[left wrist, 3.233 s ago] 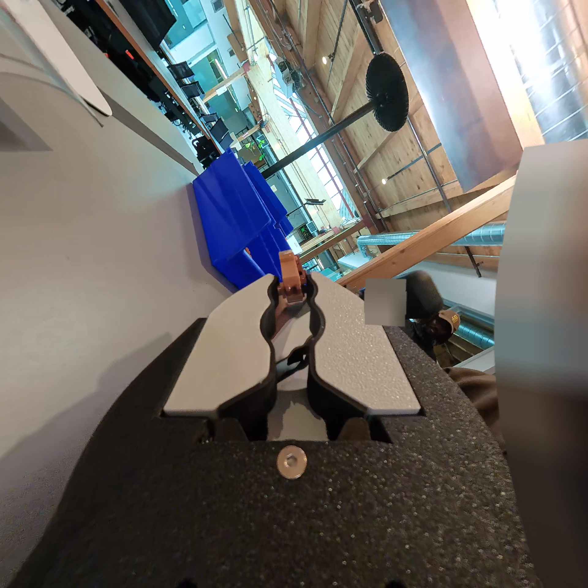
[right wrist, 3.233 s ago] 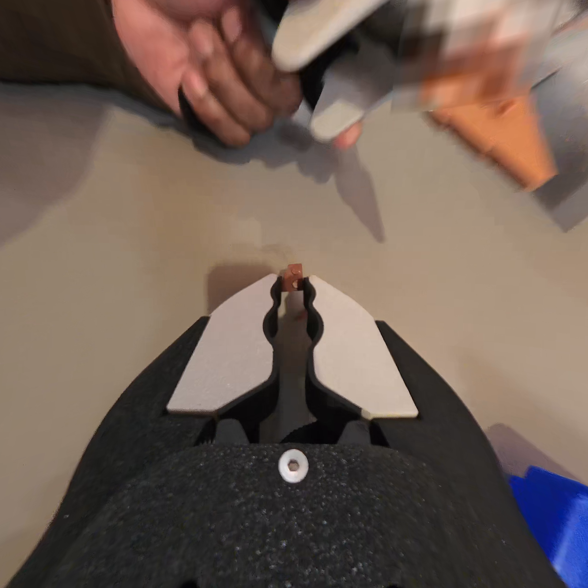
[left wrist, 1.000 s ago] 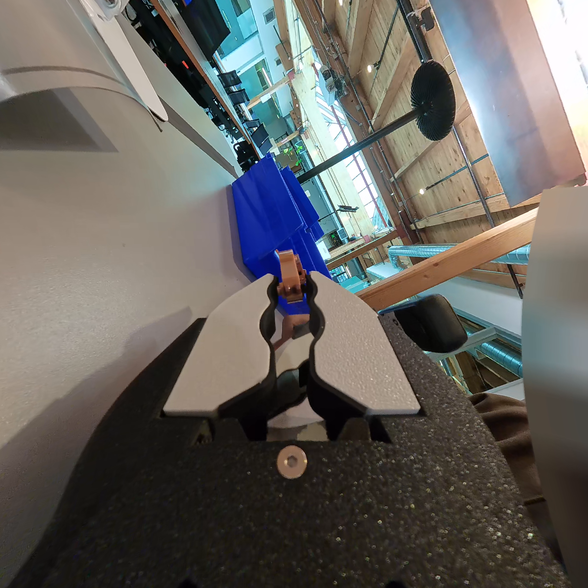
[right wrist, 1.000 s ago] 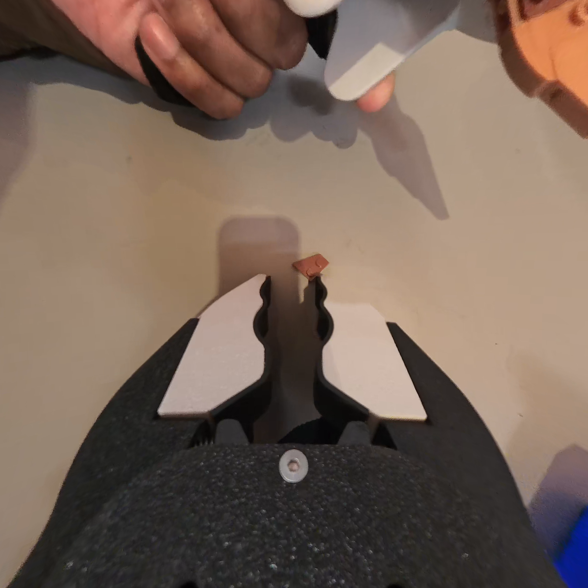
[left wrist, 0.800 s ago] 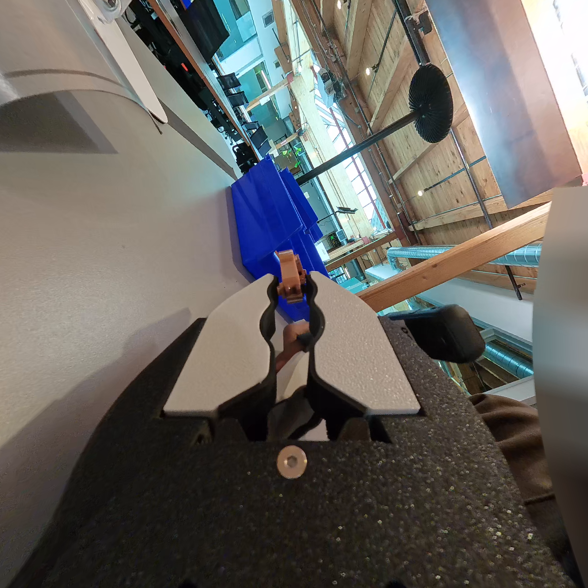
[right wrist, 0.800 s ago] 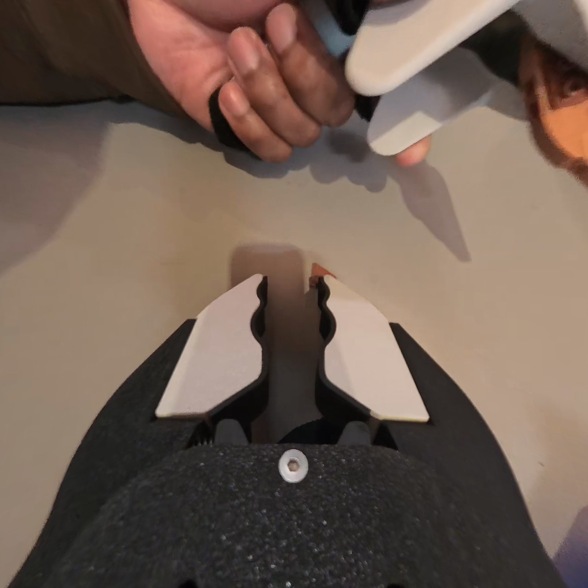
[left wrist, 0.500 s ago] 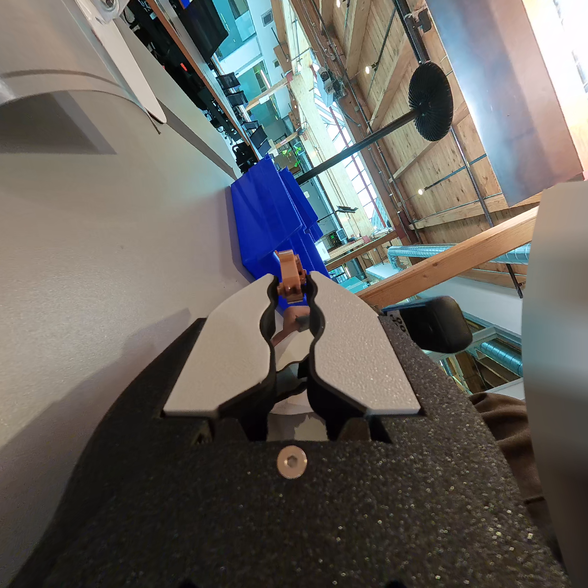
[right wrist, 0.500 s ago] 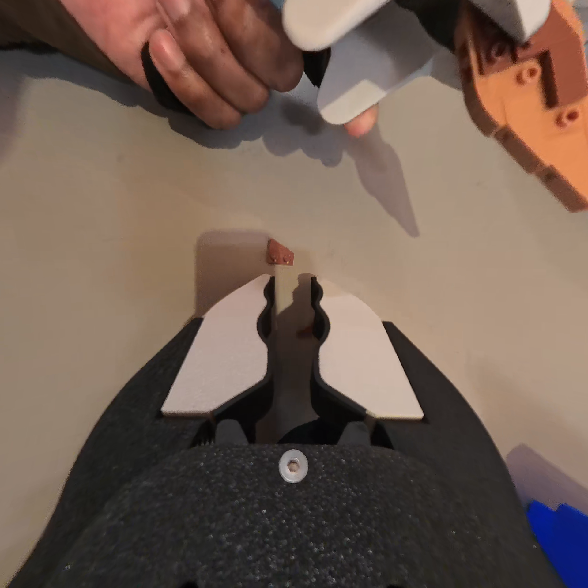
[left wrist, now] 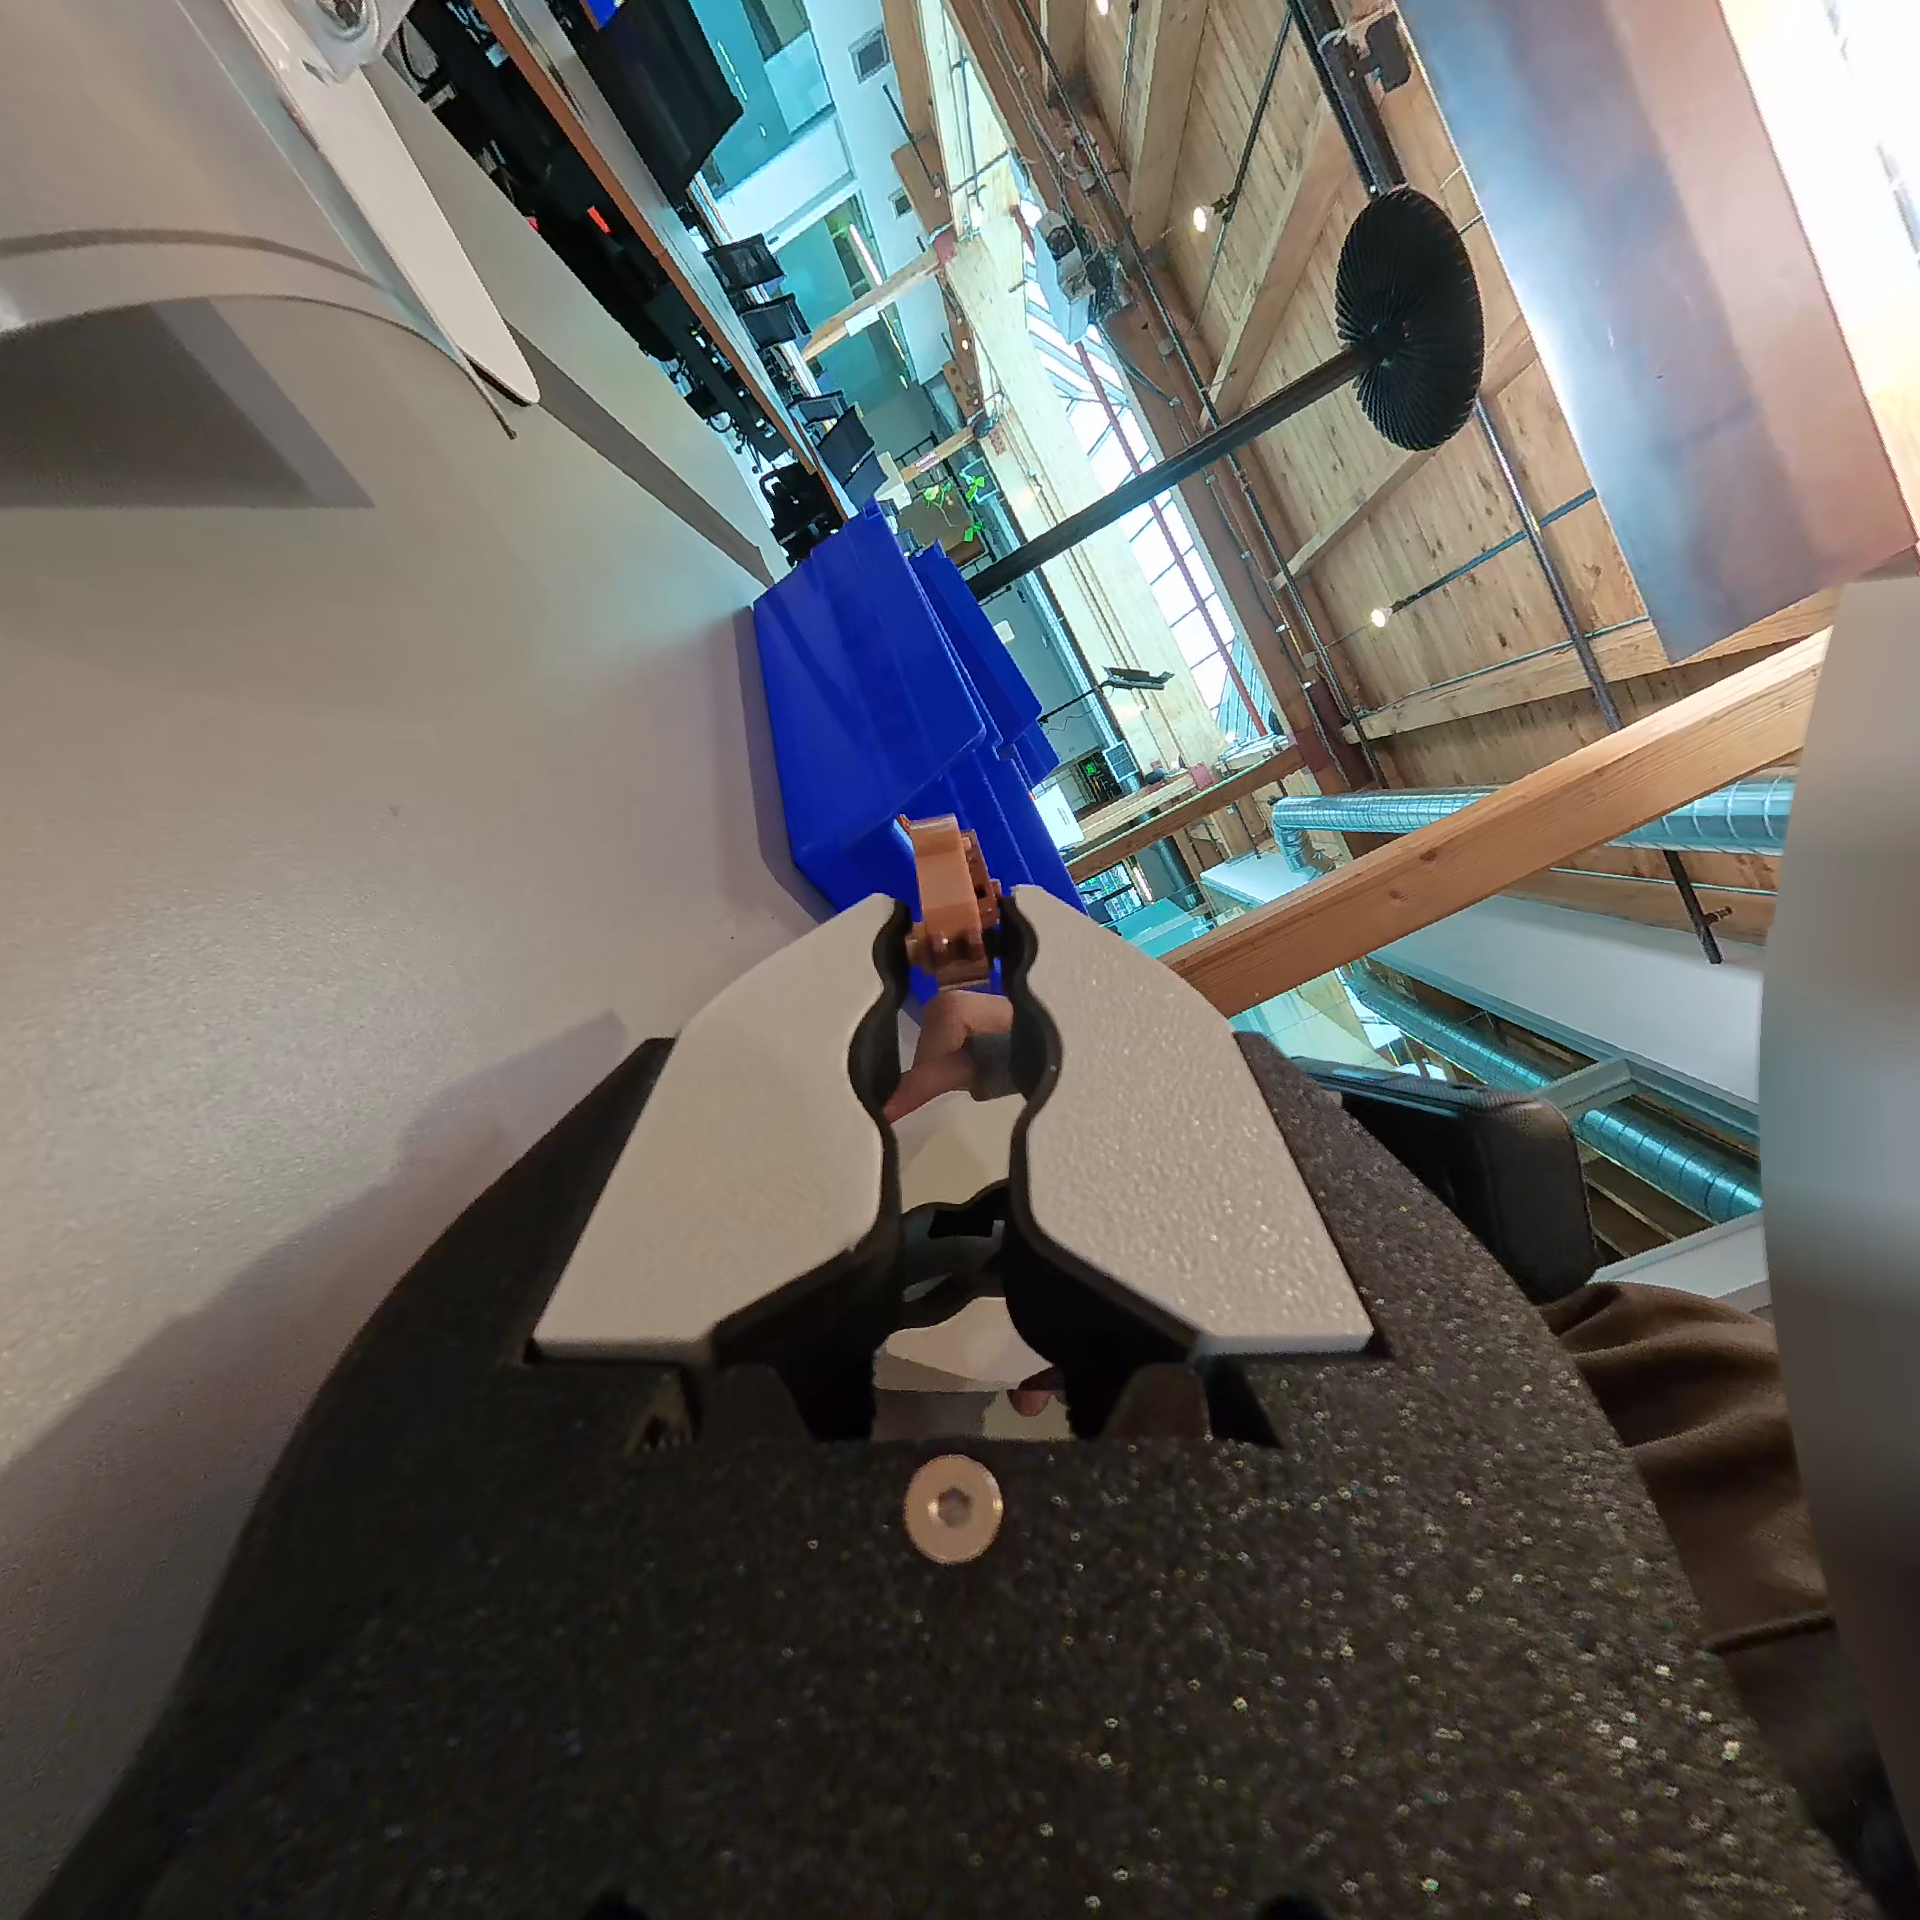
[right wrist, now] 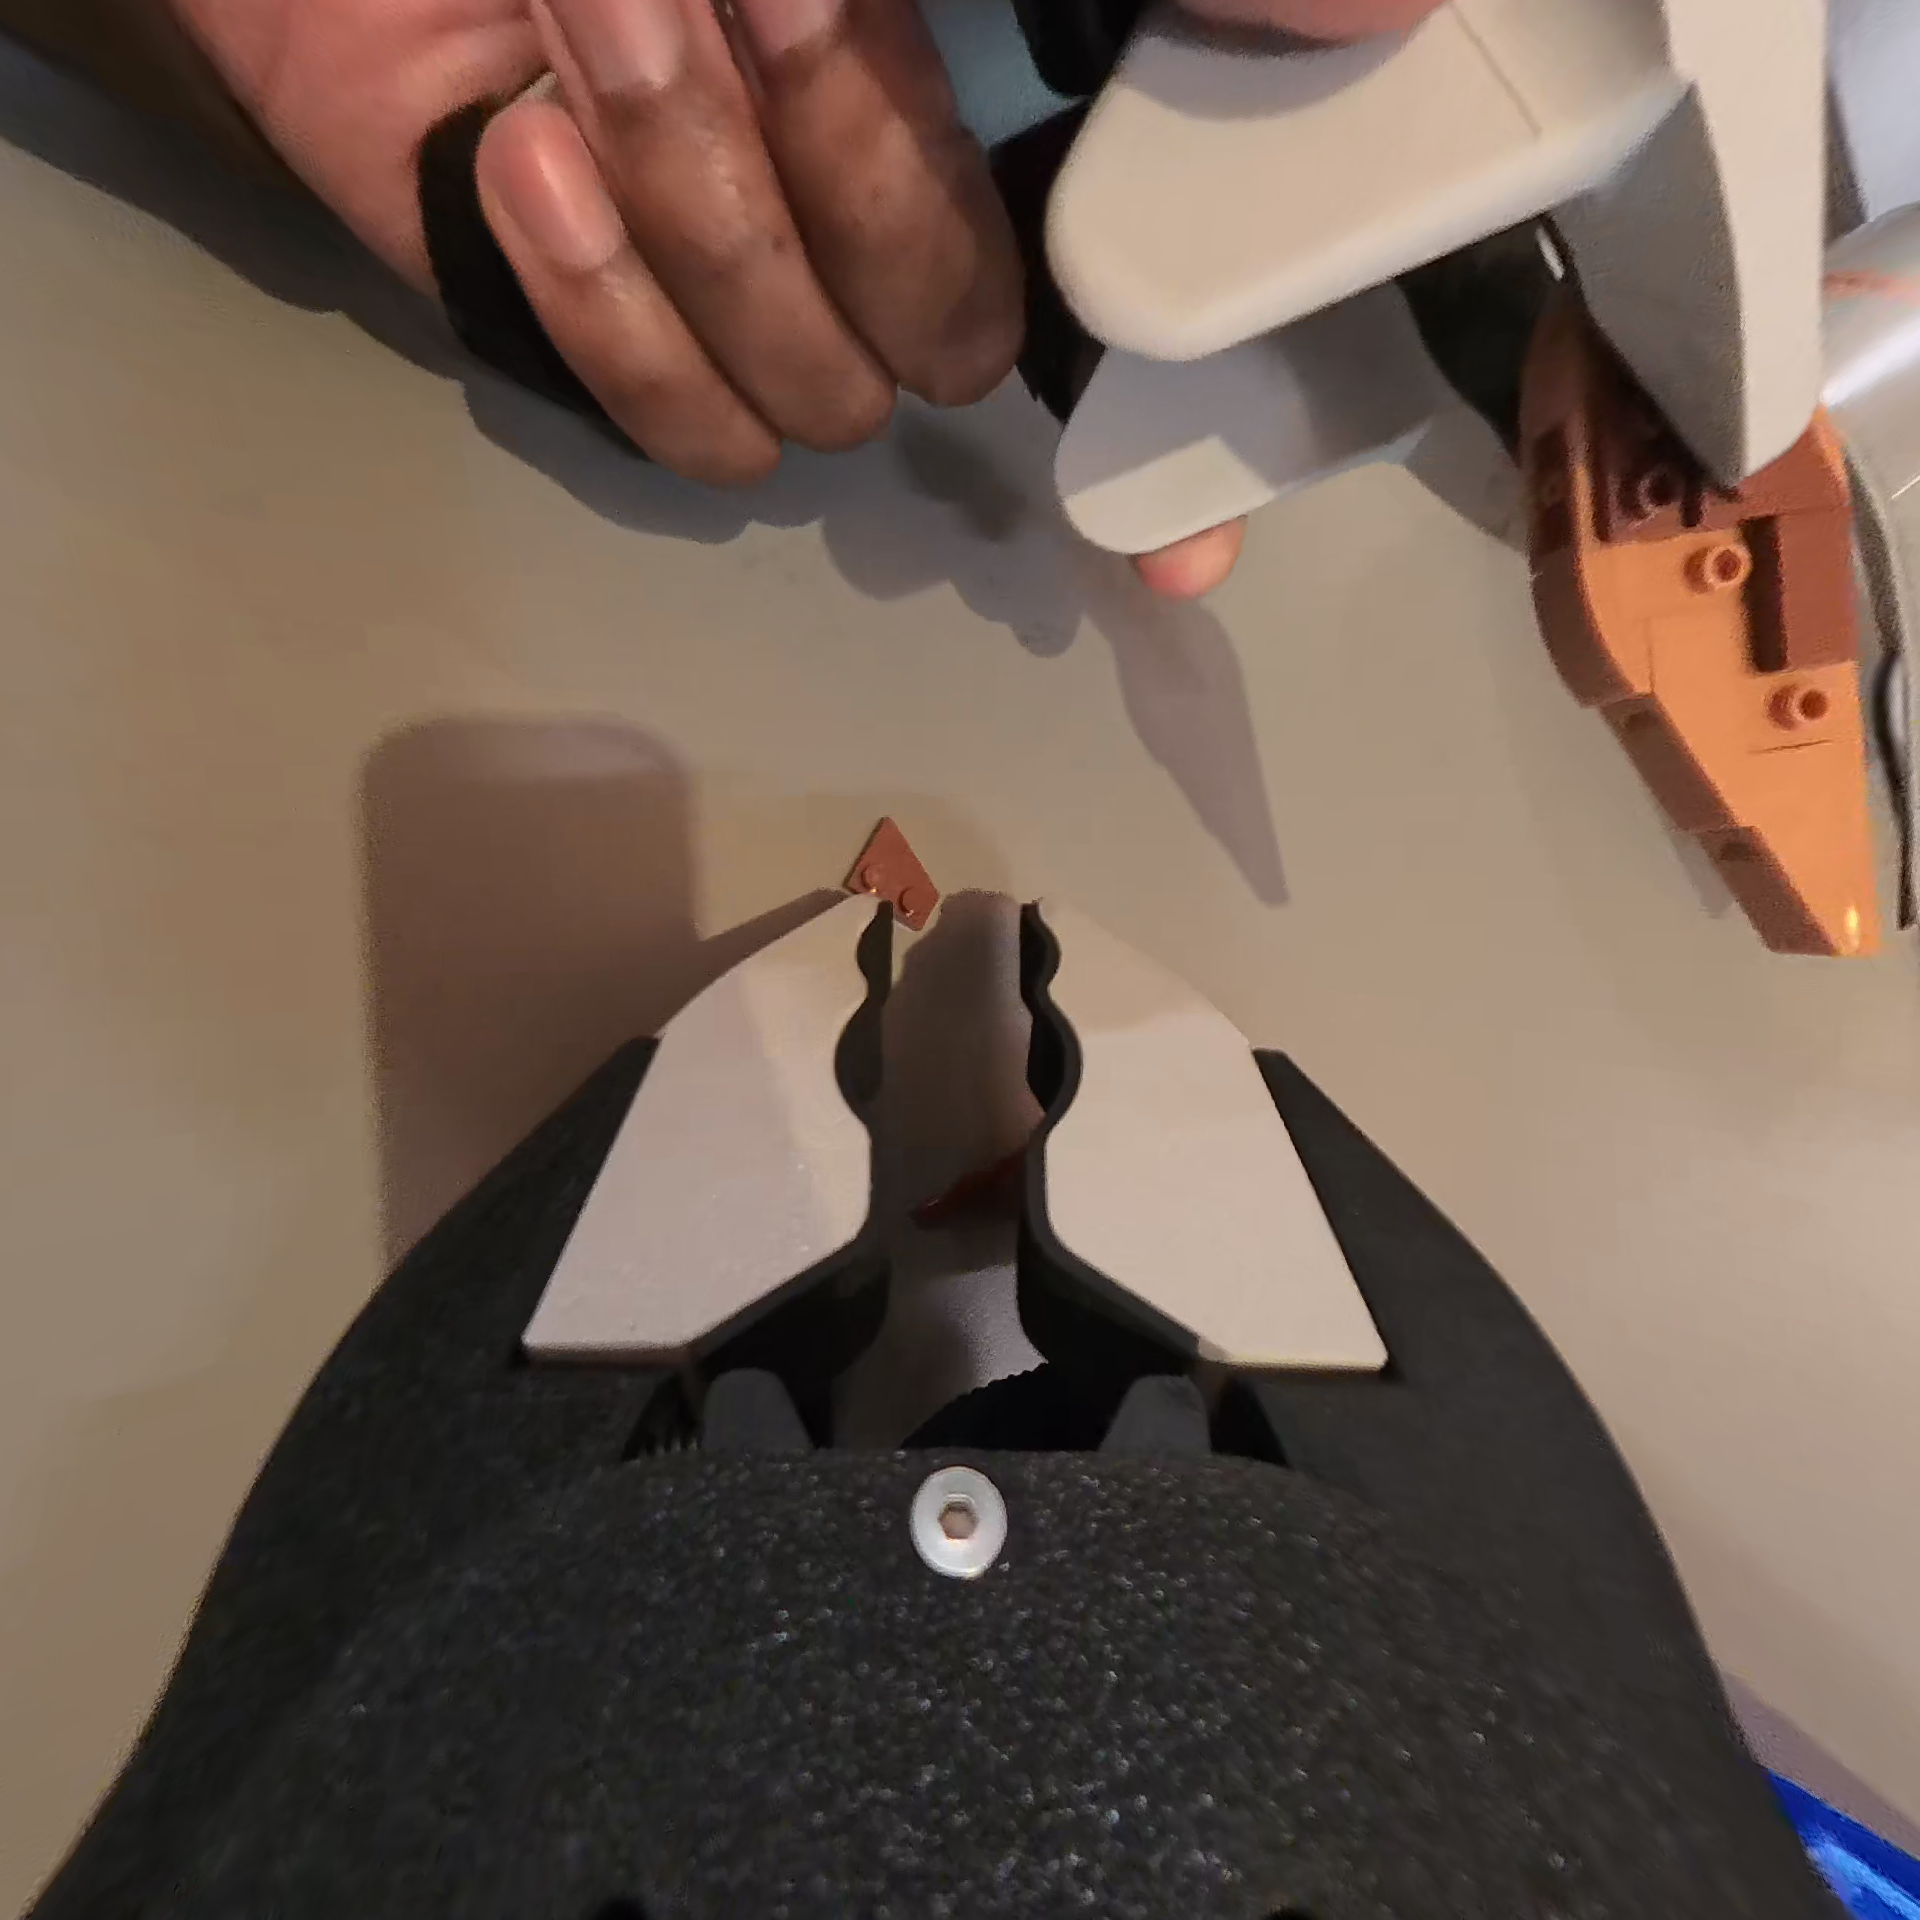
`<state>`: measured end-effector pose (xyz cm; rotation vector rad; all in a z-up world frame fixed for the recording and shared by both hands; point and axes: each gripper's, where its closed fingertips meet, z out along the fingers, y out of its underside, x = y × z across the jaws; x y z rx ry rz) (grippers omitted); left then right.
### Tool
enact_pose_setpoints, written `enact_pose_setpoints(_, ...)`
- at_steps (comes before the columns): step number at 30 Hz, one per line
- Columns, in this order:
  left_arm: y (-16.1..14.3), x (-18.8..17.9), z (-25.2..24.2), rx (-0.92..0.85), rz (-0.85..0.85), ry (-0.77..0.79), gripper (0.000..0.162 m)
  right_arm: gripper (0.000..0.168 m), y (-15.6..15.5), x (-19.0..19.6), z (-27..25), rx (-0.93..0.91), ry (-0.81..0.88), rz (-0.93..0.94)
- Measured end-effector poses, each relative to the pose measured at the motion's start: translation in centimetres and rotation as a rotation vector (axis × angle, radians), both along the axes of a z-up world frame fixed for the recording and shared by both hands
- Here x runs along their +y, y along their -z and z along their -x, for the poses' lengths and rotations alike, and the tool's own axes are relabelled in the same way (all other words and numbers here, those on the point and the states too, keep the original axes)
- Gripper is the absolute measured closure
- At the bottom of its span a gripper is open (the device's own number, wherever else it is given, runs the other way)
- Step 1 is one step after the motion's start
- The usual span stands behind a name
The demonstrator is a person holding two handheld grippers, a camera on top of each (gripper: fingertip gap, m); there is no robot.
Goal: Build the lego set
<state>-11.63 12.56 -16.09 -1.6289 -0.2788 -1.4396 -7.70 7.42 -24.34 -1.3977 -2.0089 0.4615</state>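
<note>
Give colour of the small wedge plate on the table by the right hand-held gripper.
Reddish brown. The wedge plate shows best in the right wrist view, just ahead of the fingertips.

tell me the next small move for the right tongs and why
Probably nudge the right tongs a little left and forward, then close on the small brown piece. They are open and empty, and the piece lies flat on the table by the left fingertip, not centred in the gap. The left tongs already hold the orange build.
</note>
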Motion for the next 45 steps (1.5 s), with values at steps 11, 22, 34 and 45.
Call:
enact_pose_setpoints(11,-0.04,0.0,0.02,-0.004,-0.001,0.0,0.146,0.142,0.02,-0.45,0.31,0.023,-0.016,0.043)
enact_pose_setpoints(22,-0.06,0.01,0.04,-0.006,-0.002,0.0,0.146,0.142,0.09,-0.43,0.26,0.023,-0.017,0.049)
enact_pose_setpoints(34,-0.1,0.04,0.08,-0.007,-0.004,-0.003,0.146,0.138,0.23,-0.6,0.29,0.032,-0.024,0.124)
enact_pose_setpoints(45,-0.11,0.04,0.02,-0.003,-0.005,-0.001,0.146,0.134,0.22,-0.72,0.19,0.044,-0.071,0.128)
